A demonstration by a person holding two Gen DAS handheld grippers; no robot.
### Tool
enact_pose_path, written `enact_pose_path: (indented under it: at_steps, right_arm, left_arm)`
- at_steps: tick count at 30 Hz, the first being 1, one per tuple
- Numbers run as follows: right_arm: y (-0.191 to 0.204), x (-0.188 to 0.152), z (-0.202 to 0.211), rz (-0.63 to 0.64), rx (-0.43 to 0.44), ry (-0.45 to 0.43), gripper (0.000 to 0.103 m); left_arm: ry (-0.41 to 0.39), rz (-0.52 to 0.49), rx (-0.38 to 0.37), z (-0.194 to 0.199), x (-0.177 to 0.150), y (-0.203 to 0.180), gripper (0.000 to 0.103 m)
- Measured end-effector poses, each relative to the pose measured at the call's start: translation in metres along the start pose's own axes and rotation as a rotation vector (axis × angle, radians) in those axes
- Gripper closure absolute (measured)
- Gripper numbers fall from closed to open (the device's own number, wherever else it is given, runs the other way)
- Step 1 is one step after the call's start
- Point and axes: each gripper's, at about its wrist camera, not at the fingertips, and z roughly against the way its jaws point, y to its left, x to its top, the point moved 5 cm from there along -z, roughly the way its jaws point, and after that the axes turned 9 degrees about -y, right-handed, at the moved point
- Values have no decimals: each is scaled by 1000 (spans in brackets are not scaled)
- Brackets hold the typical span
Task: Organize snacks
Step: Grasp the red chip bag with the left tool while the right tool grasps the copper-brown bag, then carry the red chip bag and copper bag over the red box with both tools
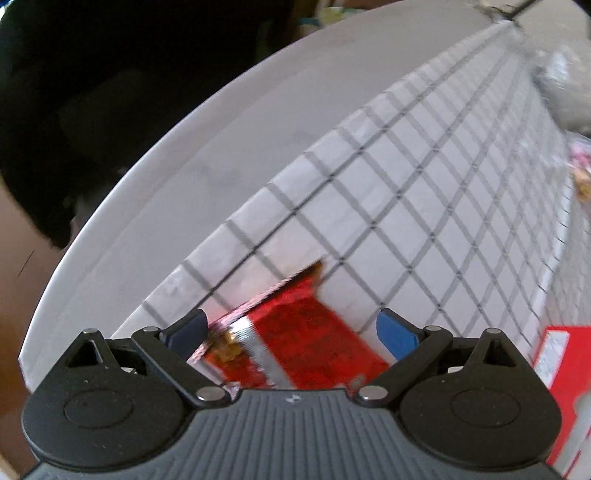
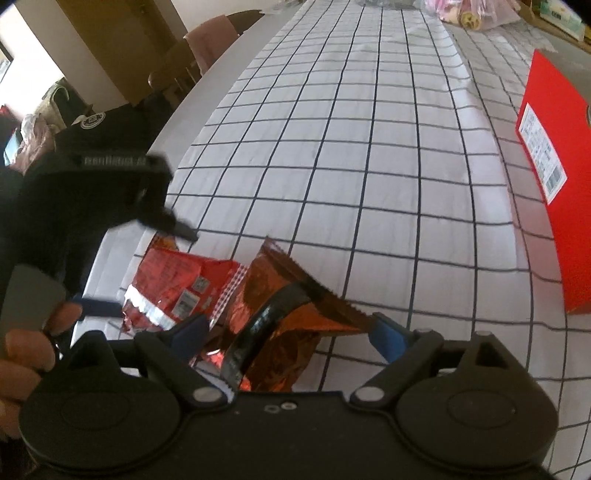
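Snacks are at an early stage of sorting: two packets lie side by side near the rounded edge of the table (image 2: 207, 107), on the checked cloth (image 2: 369, 166), and neither has reached a final place.

Left tongs (image 1: 293, 330): the jaws stand wide, with the red packet (image 1: 295, 350) directly between and below them. Neither blue pad (image 1: 397, 332) appears to press on the wrapper, so I read these tongs as released, poised over the packet. From the right wrist view the same red packet (image 2: 173, 284) lies flat, label side up, with the left tongs (image 2: 147, 206) dark and blurred above its far end.

Right tongs (image 2: 291, 330): the jaws are spread wide. The copper-brown packet (image 2: 280, 306) sits between them. Its serrated end reaches the right-hand pad (image 2: 388, 338) and may touch it; the left-hand pad seems clear. I judge this as released, not a grasp. This packet overlaps or abuts the red one at its near corner; which lies on top I cannot tell.

Remaining items in view:
- A red box (image 2: 554, 177) stands well apart on the right side of the cloth. Whether it is the container for the packets I cannot tell.
- A clear bag of pink sweets (image 2: 469, 16) lies at the far end of the table.

Judgement: nothing shows as sorted. Both packets are yet to be gripped, lifted and placed, and the far bag is untouched.
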Motion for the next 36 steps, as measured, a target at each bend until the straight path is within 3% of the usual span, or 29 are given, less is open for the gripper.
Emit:
enact_pose_path:
  at_steps: [8,15,23,28,36]
  right_arm:
    - [-1,-2,0,9,14,1,17]
    - [-4,-5,4,-9,24,-8,28]
    - [-9,-9,18,-17,42,-43,38]
    - [-23,-14,34,-49,55,-58,59]
    - [-50,-21,59,-119,33,-108,63]
  left_arm:
    - [20,56,17,-8,-5,7,4]
    - [-15,-6,23,-4,-20,-3,4]
    - [-13,-12,-27,4,-26,14,15]
    - [8,9,-77,2,-22,26,16]
    - [31,-8,-141,6,-25,41,18]
